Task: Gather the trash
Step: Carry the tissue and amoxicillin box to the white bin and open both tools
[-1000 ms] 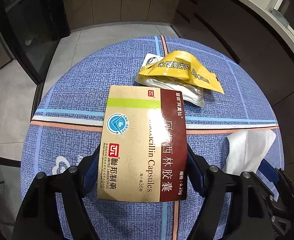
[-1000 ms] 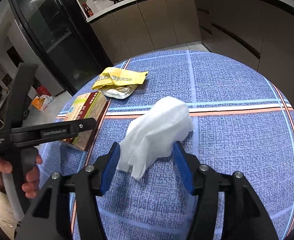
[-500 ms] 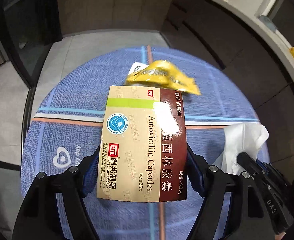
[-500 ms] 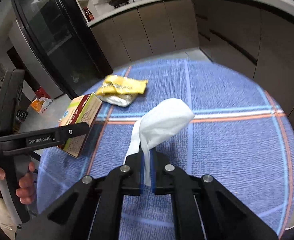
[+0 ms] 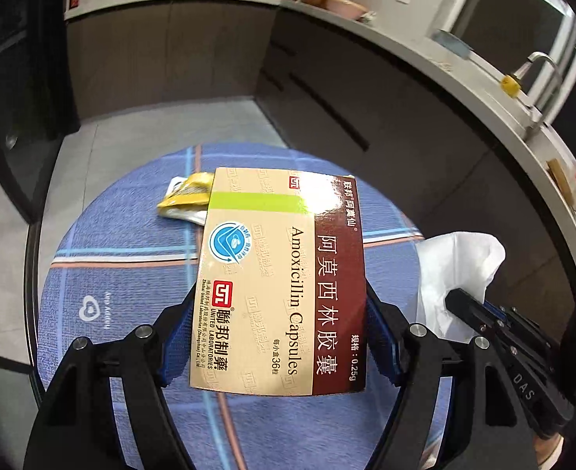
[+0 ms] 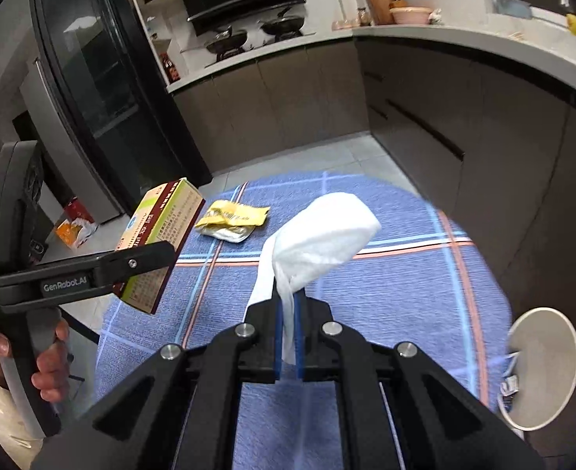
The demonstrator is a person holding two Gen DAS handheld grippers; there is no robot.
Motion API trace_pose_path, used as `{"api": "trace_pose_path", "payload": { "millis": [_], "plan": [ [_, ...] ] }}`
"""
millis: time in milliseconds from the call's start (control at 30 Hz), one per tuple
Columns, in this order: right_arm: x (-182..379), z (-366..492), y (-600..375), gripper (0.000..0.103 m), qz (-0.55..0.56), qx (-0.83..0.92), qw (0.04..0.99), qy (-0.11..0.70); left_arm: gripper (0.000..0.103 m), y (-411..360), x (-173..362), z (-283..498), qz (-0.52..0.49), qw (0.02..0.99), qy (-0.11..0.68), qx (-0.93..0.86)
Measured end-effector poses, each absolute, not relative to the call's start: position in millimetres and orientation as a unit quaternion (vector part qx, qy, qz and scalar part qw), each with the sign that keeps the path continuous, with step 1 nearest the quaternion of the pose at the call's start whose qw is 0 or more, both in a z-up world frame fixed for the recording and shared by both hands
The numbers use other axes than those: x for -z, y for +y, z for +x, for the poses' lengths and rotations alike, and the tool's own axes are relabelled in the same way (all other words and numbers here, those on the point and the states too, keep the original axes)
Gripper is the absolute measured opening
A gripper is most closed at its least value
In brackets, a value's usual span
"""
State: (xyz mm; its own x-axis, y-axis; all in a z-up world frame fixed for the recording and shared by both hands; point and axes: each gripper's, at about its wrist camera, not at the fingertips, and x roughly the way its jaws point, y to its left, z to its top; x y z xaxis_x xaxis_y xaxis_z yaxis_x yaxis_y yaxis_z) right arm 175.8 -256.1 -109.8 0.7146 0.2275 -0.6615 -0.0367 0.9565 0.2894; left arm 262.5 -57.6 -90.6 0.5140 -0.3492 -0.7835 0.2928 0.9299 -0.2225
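Now both hands are carrying trash: the left gripper (image 5: pixel 276 346) is clamping its fingers on the box (image 5: pixel 280 282), the right gripper (image 6: pixel 287 342) is pinching its fingers together on the tissue (image 6: pixel 323 241), both clear of the surface (image 6: pixel 405 286). The wrapper (image 6: pixel 233 219) is lying there yet. Best keeping both squeezes firm and swinging toward the bin (image 6: pixel 542 364), low at the right, tissue hanging loose

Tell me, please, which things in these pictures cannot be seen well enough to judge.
- Yellow wrapper: left wrist view, partly hidden behind the medicine box.
- White bin: right wrist view, contents too small and cut by the picture edge.
- Tissue: left wrist view, lower part hidden by the right gripper.
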Motion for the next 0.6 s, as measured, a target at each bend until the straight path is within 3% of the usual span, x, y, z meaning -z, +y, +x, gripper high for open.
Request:
{"api": "trace_pose_path", "payload": {
  "millis": [600],
  "plan": [
    [109, 102, -346, 0.006, 0.174, 0.016, 0.922, 0.347, 0.070, -161, 70, 211, 0.022, 0.857, 0.434, 0.277]
  ]
}}
